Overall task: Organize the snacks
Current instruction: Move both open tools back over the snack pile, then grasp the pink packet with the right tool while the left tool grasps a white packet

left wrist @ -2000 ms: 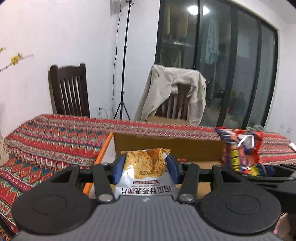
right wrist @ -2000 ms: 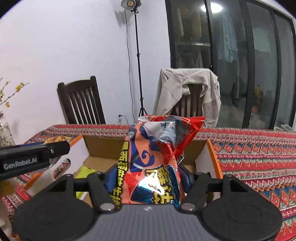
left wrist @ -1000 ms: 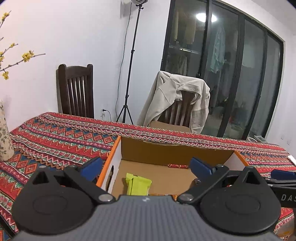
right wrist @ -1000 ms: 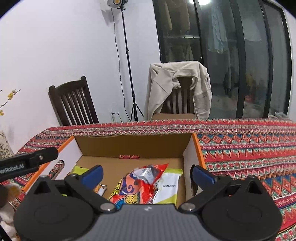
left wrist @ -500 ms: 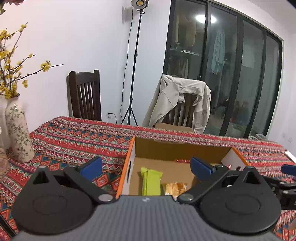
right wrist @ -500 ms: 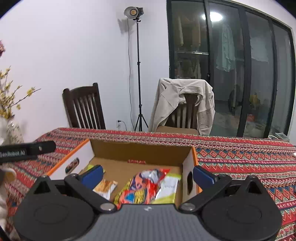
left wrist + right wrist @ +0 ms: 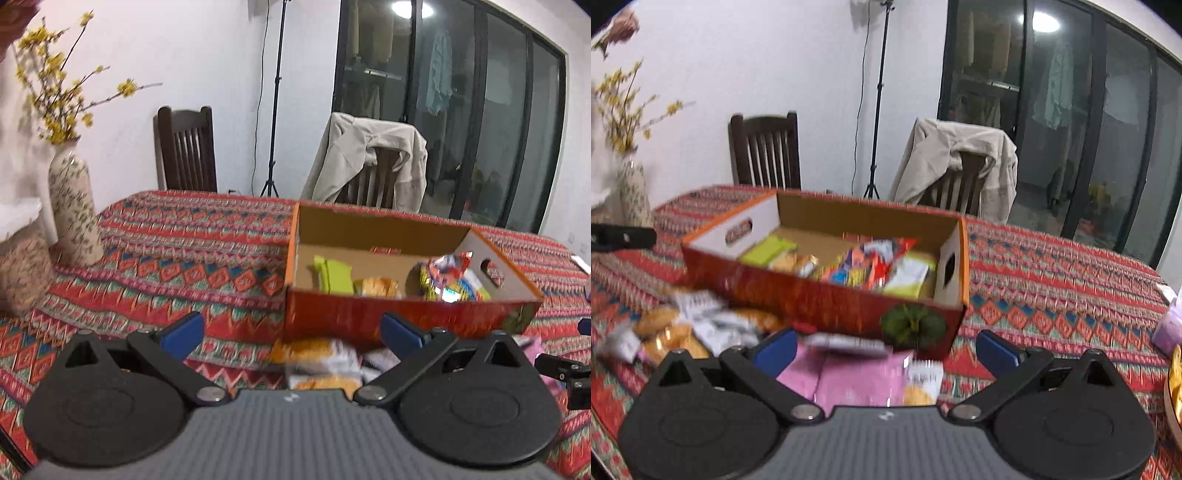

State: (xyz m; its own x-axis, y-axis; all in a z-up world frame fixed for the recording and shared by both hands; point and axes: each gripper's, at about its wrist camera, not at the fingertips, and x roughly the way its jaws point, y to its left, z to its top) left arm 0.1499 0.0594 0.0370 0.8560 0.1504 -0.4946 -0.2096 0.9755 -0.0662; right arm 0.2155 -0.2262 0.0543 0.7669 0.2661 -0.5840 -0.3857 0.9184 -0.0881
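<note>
An open red cardboard box (image 7: 399,314) (image 7: 827,299) stands on the patterned tablecloth. It holds a green packet (image 7: 332,275), an orange-and-white packet (image 7: 378,286) and a red crisp bag (image 7: 452,280) (image 7: 866,264). My left gripper (image 7: 291,332) is open and empty, above orange-and-white snack packets (image 7: 321,360) lying in front of the box. My right gripper (image 7: 884,349) is open and empty, above a pink packet (image 7: 849,380). More orange-and-white packets (image 7: 683,325) lie to its left.
A flowered vase (image 7: 74,218) with yellow blossoms stands at the table's left. Two wooden chairs (image 7: 186,147), one draped with a beige jacket (image 7: 369,158), and a light stand (image 7: 273,96) are behind the table. A plate rim (image 7: 1172,387) shows at far right.
Both grippers dropped their snack bags into the box, opened, and have pulled back and lowered toward the loose packets in front of it.
</note>
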